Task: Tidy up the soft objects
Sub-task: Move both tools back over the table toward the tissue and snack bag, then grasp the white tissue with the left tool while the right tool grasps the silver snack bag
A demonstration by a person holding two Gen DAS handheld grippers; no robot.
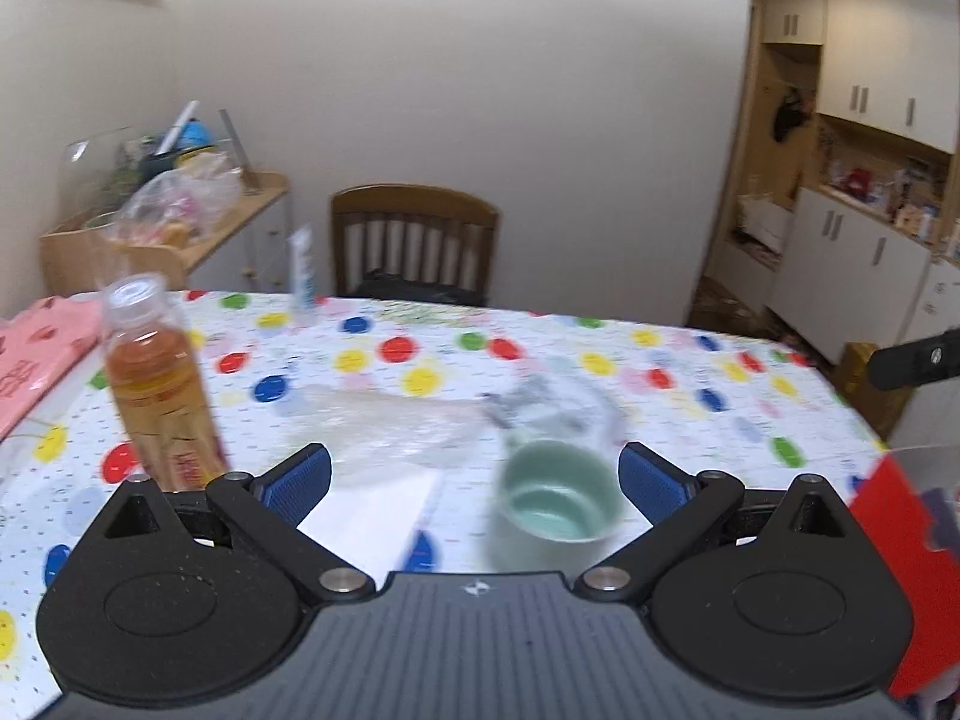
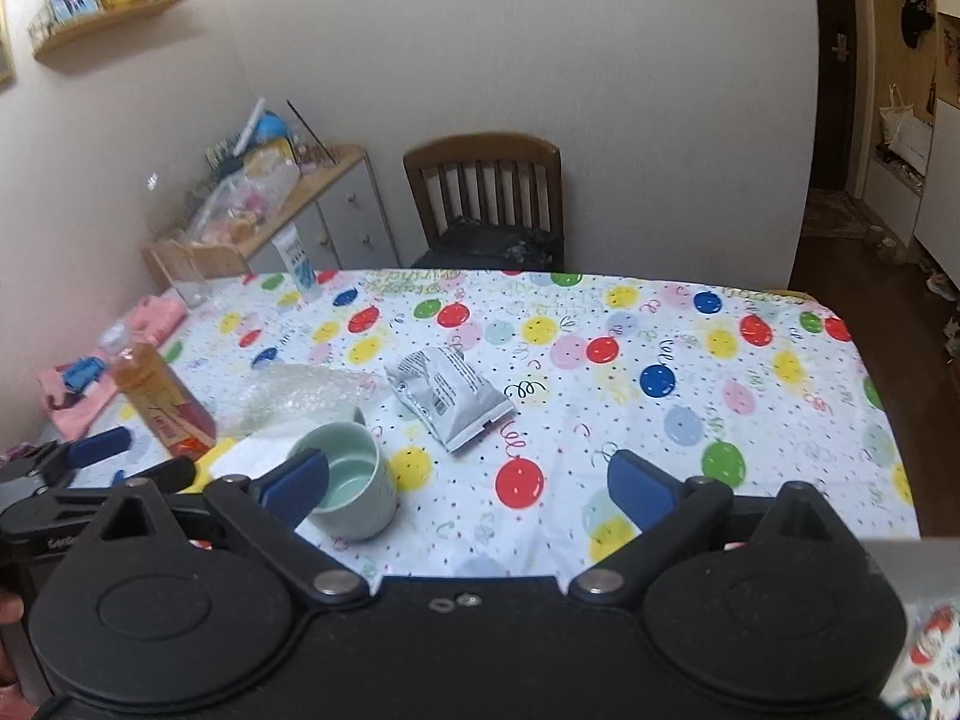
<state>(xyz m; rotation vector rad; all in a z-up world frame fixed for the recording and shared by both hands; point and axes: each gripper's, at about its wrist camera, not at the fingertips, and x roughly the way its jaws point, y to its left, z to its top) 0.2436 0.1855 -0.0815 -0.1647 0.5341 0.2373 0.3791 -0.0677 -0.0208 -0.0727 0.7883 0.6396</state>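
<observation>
The grey foil pouch lies flat on the balloon-print table, just right of a crumpled sheet of bubble wrap. A pale green mug stands nearer the cameras, beside an orange-filled bottle. The left gripper has its fingers spread wide and holds nothing. The right gripper likewise has its fingers apart and empty, above the table's near edge.

Left wrist view: low over near edge of balloon-print tablecloth table, facing far edge and brown wooden chair.
Right wrist view: higher, further right, same heading.
Shared: pale green ceramic mug, amber-filled clear plastic bottle.
</observation>
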